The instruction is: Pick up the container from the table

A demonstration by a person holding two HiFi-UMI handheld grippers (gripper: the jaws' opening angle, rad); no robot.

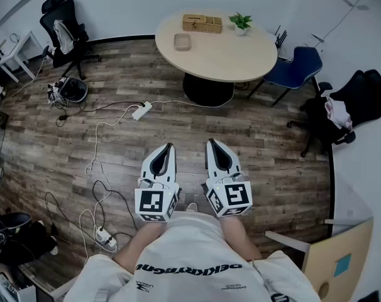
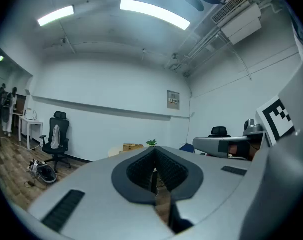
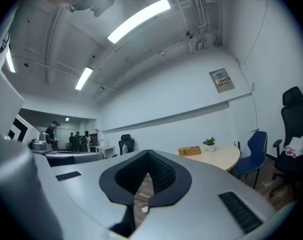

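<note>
Bright ceiling tubes (image 3: 139,19), fisheye-warped edges

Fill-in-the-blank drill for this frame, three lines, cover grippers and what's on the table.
1. The left gripper and right gripper are both ____, with nothing between their jaws.
2. The round table holds ____ things: a woven box, a small container, a potted plant.
3. The chair nearest the table is ____.
Missing words: shut; three; blue.
</note>
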